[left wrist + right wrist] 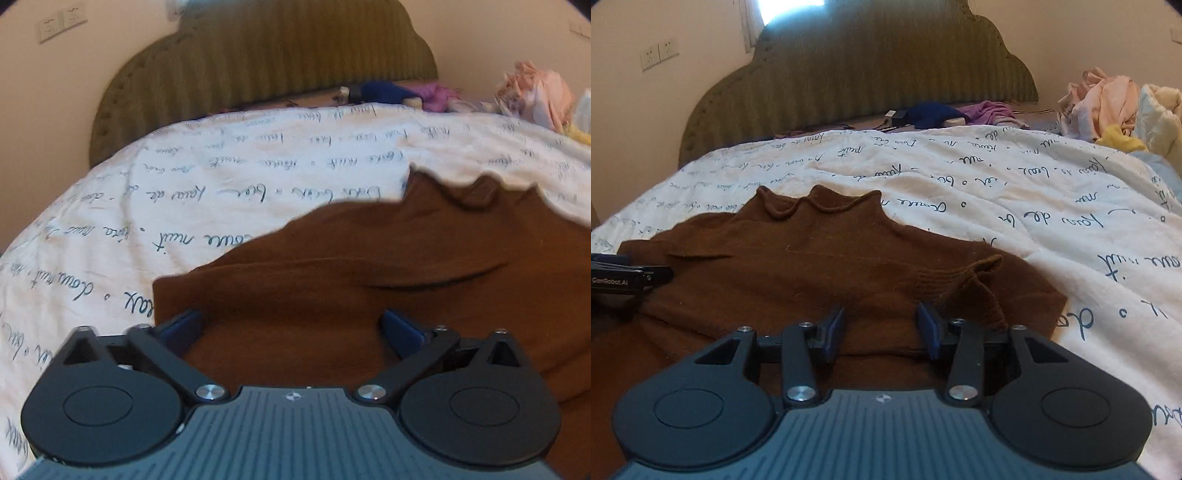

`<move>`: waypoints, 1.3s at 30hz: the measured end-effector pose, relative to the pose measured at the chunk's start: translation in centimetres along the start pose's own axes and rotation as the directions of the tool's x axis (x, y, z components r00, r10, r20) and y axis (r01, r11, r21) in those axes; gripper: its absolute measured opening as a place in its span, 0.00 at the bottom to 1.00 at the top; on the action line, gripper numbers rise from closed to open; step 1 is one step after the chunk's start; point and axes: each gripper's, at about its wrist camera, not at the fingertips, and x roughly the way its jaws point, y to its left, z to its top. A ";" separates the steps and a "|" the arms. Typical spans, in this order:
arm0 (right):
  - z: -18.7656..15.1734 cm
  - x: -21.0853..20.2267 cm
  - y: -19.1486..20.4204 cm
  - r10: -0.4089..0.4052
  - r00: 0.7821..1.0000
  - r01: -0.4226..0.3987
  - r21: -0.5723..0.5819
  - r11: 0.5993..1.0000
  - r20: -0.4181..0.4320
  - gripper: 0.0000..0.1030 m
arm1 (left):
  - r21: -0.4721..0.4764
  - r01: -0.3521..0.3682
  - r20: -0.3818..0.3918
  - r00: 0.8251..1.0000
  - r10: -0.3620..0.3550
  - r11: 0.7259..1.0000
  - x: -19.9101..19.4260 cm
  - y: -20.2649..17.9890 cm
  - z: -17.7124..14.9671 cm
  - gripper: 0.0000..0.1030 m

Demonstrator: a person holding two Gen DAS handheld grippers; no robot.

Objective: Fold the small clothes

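A brown knitted sweater [812, 266] lies spread on the bed, on a white quilt [1015, 192] printed with dark handwriting. Its wavy rolled collar [820, 201] points to the far side, toward the headboard, and a ribbed cuff [975, 284] is folded over onto the body at the near right. In the left wrist view the same sweater [369, 266] fills the near right of the frame, its scalloped collar edge at the far right.

The right tool [882, 328] sits low over the near part of the sweater, its blue-padded fingers [929, 328] standing apart with knit showing between them; whether they touch the fabric cannot be told. The left tool [291, 328] is spread wide over the sweater's near left corner, nothing clamped in it. From the right wrist view the left tool's dark body [624, 282] shows at the left edge, resting by the sweater's left side.

Beyond the quilt stands an olive ribbed headboard [871, 70] with a scalloped top. At its foot lie a dark blue garment [931, 110] and a purple one [986, 110]. A heap of pink, cream and yellow clothes [1115, 107] sits at the far right. Wall sockets [659, 53] show on the far left wall
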 end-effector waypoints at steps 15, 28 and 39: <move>-2.8 -4.0 5.9 -0.048 0.997 0.049 0.017 0.999 -0.052 0.67 | 0.149 0.073 0.030 0.997 -0.078 0.986 -6.8 -4.5 -5.6 1.00; -5.2 -6.4 6.6 -0.127 0.992 0.128 0.020 0.992 -0.019 0.71 | 0.088 0.090 0.007 0.996 -0.091 0.992 -7.9 -3.2 -5.7 0.99; -6.7 -9.4 9.1 -0.169 0.983 0.167 -0.035 0.985 -0.068 0.78 | 0.033 0.189 -0.067 0.980 -0.187 0.981 -14.3 -0.9 -10.1 1.00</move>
